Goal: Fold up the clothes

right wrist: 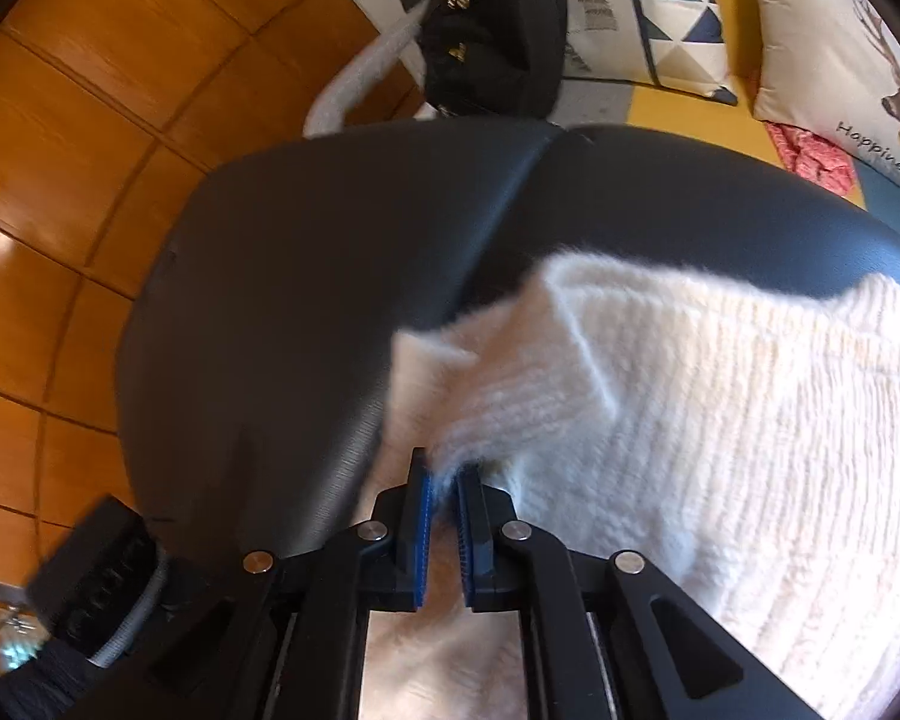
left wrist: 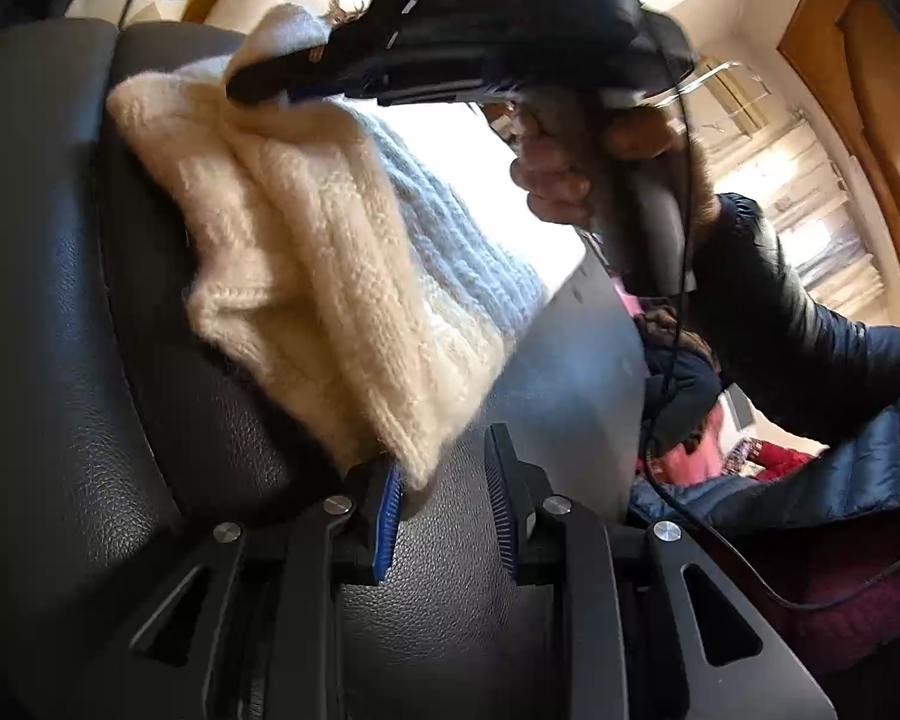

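Two grippers at one sweater (right wrist: 690, 420). Right gripper (right wrist: 443, 531): jaws narrow, knit edge between the pads, apparently pinched. Left gripper (left wrist: 444, 516): released, sweater corner brushing its left pad only. Sweater lies ahead on the dark seat (right wrist: 300, 300), long axis running away from the left gripper. Bare seat beyond the right gripper; floor (right wrist: 60, 180) past the edge.

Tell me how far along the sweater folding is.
Partly: the sweater lies on the black seat with one flap turned over. That flap sits between the pads of the right hand-held gripper; the left hand-held gripper is open at the hem. Further folds remain.
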